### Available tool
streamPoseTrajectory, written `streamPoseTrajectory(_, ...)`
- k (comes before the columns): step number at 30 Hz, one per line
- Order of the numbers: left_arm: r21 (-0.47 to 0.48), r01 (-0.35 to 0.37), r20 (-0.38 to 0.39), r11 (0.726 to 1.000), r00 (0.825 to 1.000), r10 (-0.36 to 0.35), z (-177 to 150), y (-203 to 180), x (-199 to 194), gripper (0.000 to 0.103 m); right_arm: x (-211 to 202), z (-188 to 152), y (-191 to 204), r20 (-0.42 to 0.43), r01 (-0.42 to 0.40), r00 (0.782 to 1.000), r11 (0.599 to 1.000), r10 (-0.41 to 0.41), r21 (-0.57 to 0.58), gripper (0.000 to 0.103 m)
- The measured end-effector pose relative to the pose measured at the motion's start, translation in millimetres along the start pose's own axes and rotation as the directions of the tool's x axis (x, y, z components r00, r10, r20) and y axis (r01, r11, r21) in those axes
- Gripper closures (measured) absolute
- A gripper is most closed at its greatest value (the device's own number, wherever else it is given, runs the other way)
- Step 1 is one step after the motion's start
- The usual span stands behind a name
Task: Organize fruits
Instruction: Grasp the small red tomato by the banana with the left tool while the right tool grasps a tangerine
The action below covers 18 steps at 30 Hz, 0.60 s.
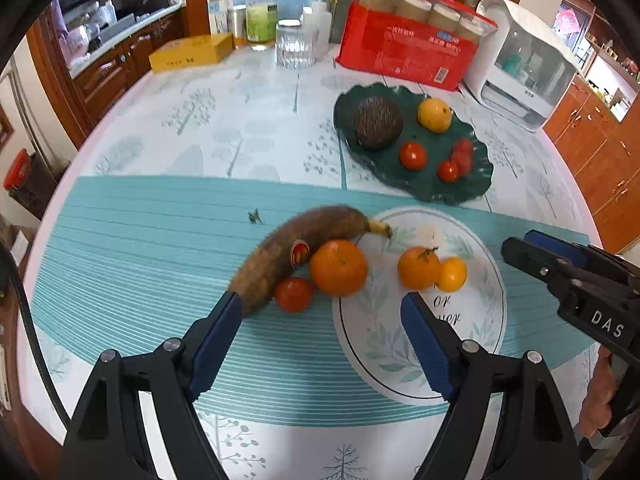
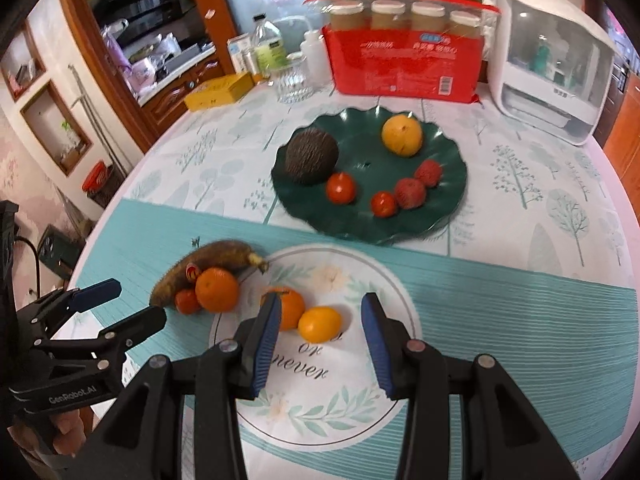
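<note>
A brown banana [image 1: 296, 246] [image 2: 200, 268], a large orange [image 1: 338, 267] [image 2: 217, 289] and a small tomato [image 1: 293, 294] [image 2: 187, 301] lie on the teal mat beside a white leaf-print plate [image 1: 400, 352] [image 2: 320, 400]. The plate holds a tangerine [image 1: 418, 267] [image 2: 291, 308] and a small yellow-orange fruit [image 1: 452, 274] [image 2: 319, 323]. My left gripper [image 1: 322, 312] [image 2: 120, 304] is open just in front of the orange and tomato. My right gripper [image 2: 318, 312] [image 1: 532, 252] is open over the plate, around the yellow-orange fruit.
A dark green leaf-shaped plate [image 1: 432, 188] [image 2: 360, 168] behind holds a brown scaly fruit, an orange, tomatoes and lychees. At the table's far edge stand a red jar pack [image 1: 408, 52], a glass [image 1: 294, 44], a yellow box [image 1: 190, 53] and a white appliance [image 1: 520, 64].
</note>
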State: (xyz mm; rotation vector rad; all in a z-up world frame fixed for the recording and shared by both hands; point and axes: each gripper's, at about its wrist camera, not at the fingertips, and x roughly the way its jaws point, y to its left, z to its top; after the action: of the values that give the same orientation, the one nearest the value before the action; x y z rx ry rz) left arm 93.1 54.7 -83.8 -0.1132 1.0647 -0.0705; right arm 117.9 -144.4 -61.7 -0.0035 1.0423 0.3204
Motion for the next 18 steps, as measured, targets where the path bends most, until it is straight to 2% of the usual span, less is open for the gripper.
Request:
streamPoseTrajectory(2, -0.003, 0.034, -0.01, 0.999, 0.999, -0.035, -3.6, 2.5, 7.2, 0.023, 9.3, -2.5, 4.5, -0.02, -0.007, 1.0, 1.0, 0.006, -0.028, 0.061)
streamPoseTrajectory(5, 0.004, 0.038, -0.017, 0.999, 0.999, -0.038, -6.3, 4.8, 14.2, 0.027, 20.7, -4.9, 12.5, -0.043, -0.014, 0.999, 0.997, 0.011, -0.075, 0.061)
streamPoseTrajectory(15, -0.064, 0.086, -0.09, 0.994, 0.992, -0.092, -16.1, 22.2, 39.0, 0.06, 52.6, -6.4, 35.8, -0.075, -0.012, 0.997, 0.975, -0.004, -0.221, 0.061)
streamPoseTrajectory(18, -0.089, 0.095, -0.099, 0.991, 0.99, -0.104, -17.0, 25.1, 45.6, 0.064, 61.7, -5.3, 37.9, -0.09, -0.02, 0.996, 0.972, -0.002, -0.236, 0.061)
